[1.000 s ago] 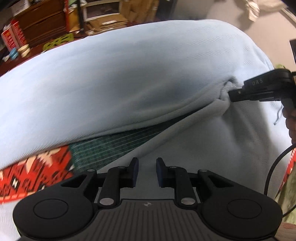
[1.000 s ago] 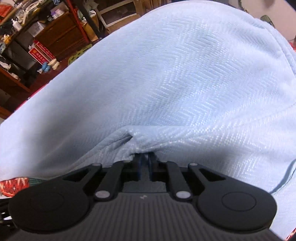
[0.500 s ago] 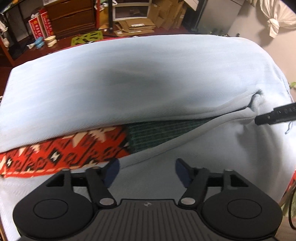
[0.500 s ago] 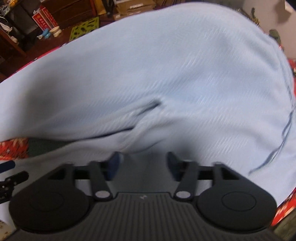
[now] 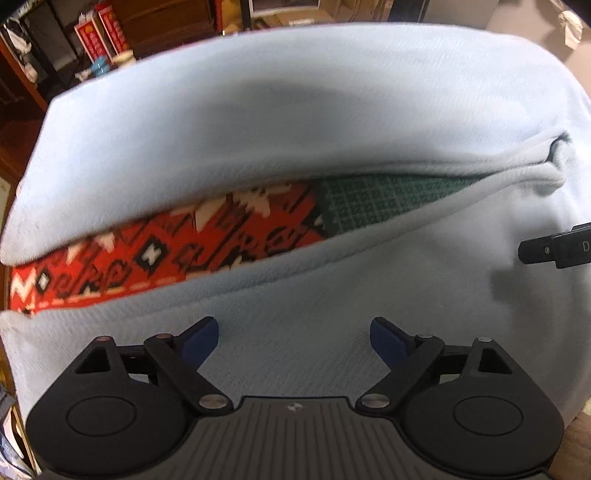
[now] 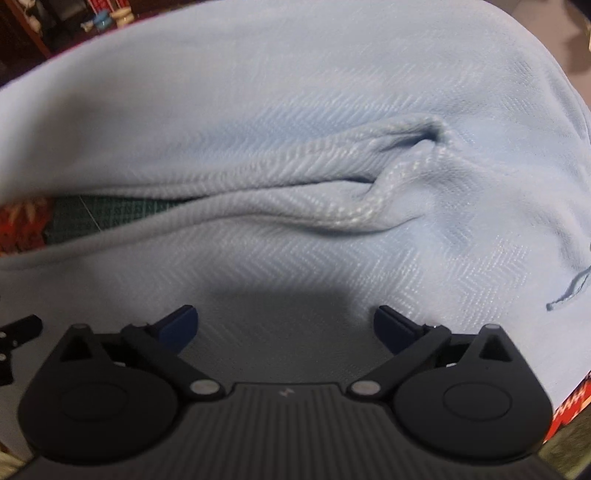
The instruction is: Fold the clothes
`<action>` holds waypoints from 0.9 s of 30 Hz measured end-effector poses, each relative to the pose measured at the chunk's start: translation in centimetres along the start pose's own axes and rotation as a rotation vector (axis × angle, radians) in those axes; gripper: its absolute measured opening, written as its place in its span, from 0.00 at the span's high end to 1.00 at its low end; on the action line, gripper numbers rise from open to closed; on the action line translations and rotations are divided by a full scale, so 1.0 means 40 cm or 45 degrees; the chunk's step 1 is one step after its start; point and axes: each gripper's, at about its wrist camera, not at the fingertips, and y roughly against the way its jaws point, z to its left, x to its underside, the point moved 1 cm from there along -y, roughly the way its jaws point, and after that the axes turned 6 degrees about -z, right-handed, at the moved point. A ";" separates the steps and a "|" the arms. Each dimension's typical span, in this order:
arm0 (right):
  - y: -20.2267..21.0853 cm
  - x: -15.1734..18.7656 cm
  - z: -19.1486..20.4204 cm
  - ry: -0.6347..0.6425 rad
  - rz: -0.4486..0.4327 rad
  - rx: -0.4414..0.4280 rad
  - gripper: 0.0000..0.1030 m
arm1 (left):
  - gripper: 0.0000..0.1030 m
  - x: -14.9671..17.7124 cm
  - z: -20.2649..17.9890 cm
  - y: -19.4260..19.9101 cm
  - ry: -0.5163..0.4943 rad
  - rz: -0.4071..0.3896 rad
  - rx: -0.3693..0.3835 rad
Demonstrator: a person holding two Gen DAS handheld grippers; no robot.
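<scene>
Each hand-held gripper (image 5: pixel 293 341) (image 6: pixel 284 328), just spread wide, hovers empty over the blue garment (image 5: pixel 295 110).

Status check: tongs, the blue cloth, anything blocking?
Left tongs and right tongs open, jaws just opened, nothing between them. Blue cloth lies released, edges bunched at a gap over the patterned rug. Nothing in the way.

Beyond my table's far edge I see dark wooden drawers (image 5: pixel 166 22), red boxes (image 5: pixel 99 27) on the floor, flattened cardboard (image 5: pixel 295 14), and a pale wall (image 5: pixel 535 33) toward the far right corner.
</scene>
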 end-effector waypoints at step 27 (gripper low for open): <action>-0.074 -0.030 0.019 -0.034 0.078 0.013 0.00 | 0.00 0.026 0.021 -0.006 0.048 -0.041 -0.007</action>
